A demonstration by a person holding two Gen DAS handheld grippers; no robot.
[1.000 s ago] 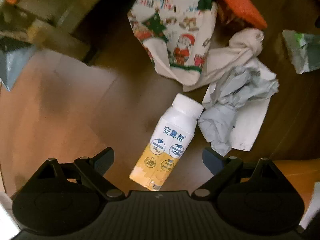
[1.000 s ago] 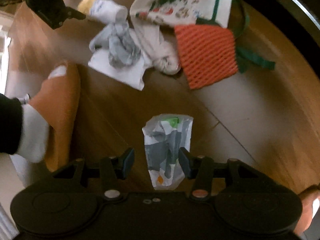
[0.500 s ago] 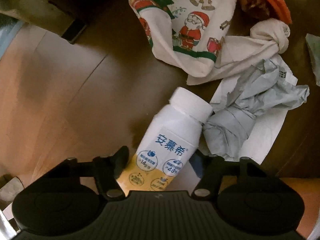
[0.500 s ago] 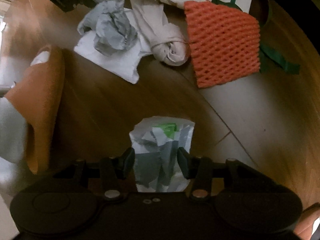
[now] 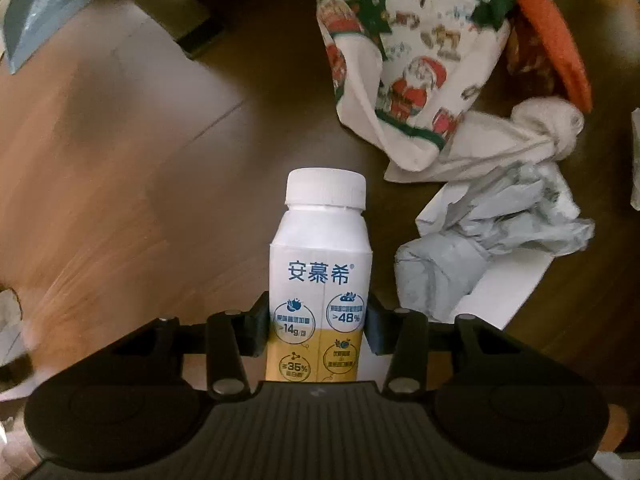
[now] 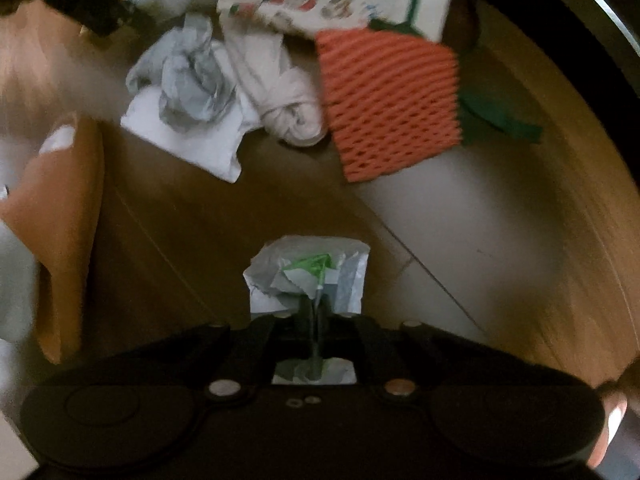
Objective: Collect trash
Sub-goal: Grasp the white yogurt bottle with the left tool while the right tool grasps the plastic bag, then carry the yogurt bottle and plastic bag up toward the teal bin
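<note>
A white and yellow yogurt drink bottle (image 5: 320,260) with a white cap lies on the wooden floor, straight ahead in the left wrist view. My left gripper (image 5: 318,330) is closing on it, and both pads touch the sides of its lower half. In the right wrist view a crumpled white, grey and green plastic wrapper (image 6: 308,276) is pinched flat between the fingers of my right gripper (image 6: 314,328), which is shut on it. Both grippers point down at the floor.
Other litter lies close by: a Christmas-print bag (image 5: 404,60), an orange foam net (image 6: 388,100), a knotted white cloth (image 5: 532,132) and crumpled grey paper (image 5: 480,240) on a white sheet. A person's orange slipper (image 6: 60,208) stands left of the wrapper. Furniture (image 5: 160,0) stands at the back left.
The left gripper came down over the bottle and narrowed until its pads met the sides. The right gripper's jaws went from wide around the wrapper to shut on it.
</note>
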